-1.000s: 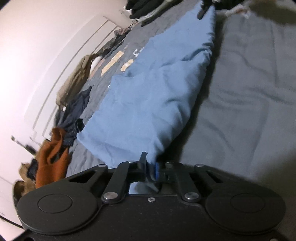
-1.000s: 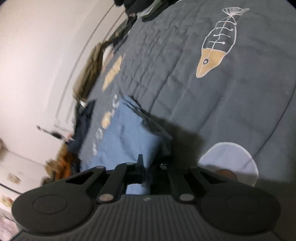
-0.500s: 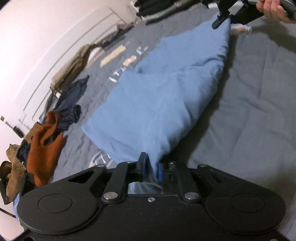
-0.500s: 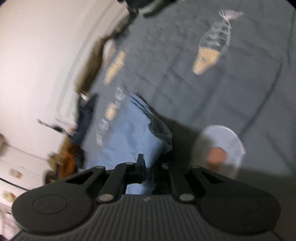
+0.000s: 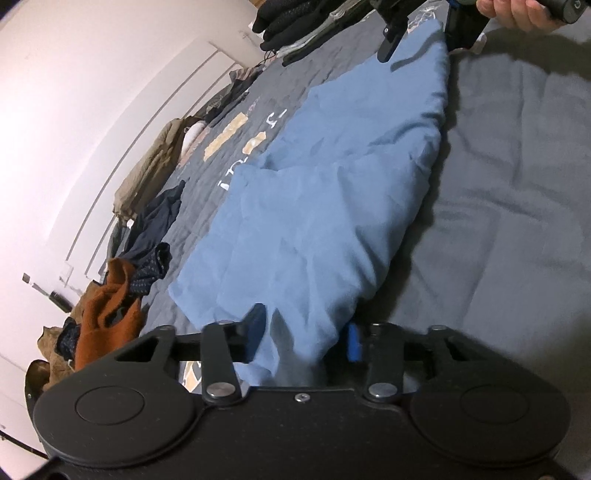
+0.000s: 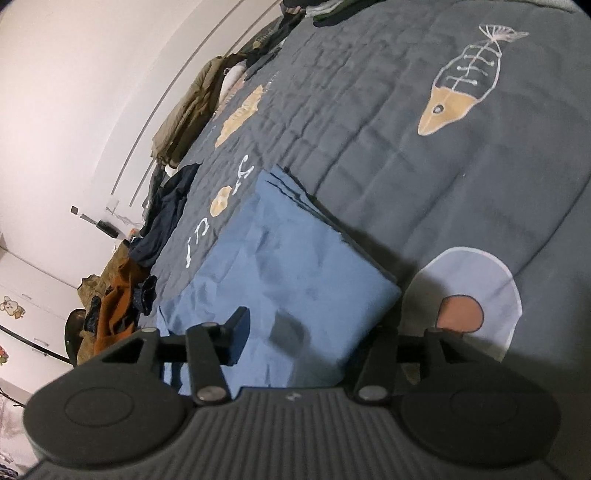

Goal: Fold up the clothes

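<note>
- Blue garment [image 5: 332, 206]: lies folded lengthwise on the grey quilt [image 5: 517, 221], running from the left gripper [image 5: 306, 332] to the right gripper [image 5: 417, 40] at the far end
- Left gripper: jaws have just been opening and now stand apart; the near end of the garment passes between them, loose, with a gap beside the left finger [image 5: 255, 328]. No pad presses the cloth
- Right gripper, left wrist view: a hand [image 5: 517, 14] holds it at the top edge of the picture; its two dark fingers straddle the far corner of the garment
- Right gripper [image 6: 314, 332], own view: jaws have just been opening and are spread wide; the cloth lies flat below and between them, released
- Garment, right wrist view [image 6: 280, 266]: a stacked fold edge of several layers shows along its far side; the top surface is lightly creased
- Quilt print: a fish skeleton [image 6: 461, 85] well beyond the garment, a pale half-round patch [image 6: 472, 273] just beside its right corner, white lettering [image 6: 199, 240] by its left edge
- Along the wall side of the quilt: an orange garment [image 5: 107, 314], a dark navy garment [image 5: 155, 229] and an olive garment [image 5: 155, 166], all well apart from the blue one
- Dark clothes [image 5: 291, 18] lie heaped at the far end of the bed
</note>
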Available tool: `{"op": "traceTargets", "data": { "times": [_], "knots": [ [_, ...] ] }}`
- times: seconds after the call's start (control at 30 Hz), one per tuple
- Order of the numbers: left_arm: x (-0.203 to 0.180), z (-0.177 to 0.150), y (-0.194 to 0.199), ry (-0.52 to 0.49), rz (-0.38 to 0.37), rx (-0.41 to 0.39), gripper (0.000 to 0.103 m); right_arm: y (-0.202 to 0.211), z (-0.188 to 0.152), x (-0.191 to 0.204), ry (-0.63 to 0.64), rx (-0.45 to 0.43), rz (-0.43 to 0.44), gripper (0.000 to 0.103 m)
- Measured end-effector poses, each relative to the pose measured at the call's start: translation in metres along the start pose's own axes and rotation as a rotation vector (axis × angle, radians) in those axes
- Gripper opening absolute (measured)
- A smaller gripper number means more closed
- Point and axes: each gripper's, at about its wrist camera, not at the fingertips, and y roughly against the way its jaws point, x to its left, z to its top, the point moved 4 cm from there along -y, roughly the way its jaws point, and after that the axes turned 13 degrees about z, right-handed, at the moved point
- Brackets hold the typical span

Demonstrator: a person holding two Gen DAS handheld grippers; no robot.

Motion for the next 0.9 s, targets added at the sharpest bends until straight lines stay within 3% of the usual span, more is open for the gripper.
{"op": "traceTargets", "data": {
  "times": [0.1,0.13,0.17,0.27,0.53,0.9],
  "knots": [
    [-0.001,-0.002,-0.005,0.0,-0.016,0.013,0.019,-0.003,-0.001,-0.002,0.007,-0.005,-0.004,0.034],
    [0.0,-0.002,-0.006,0.005,-0.023,0.019,0.016,-0.002,-0.001,-0.003,0.003,-0.006,-0.006,0.017],
    [0.001,-0.002,-0.006,0.014,-0.027,0.02,0.013,-0.002,-0.001,-0.004,-0.007,-0.007,-0.002,0.008],
    [0.008,-0.002,-0.003,0.039,-0.045,0.024,0.008,0.003,-0.001,-0.006,-0.045,-0.017,0.023,0.006],
    [0.025,-0.003,0.018,0.089,-0.091,0.037,0.006,0.031,-0.006,0.008,-0.098,-0.016,0.076,0.005],
    [0.012,-0.015,0.077,0.108,-0.139,0.064,0.006,0.086,-0.05,0.006,-0.134,0.009,0.049,0.005]
  ]
}}
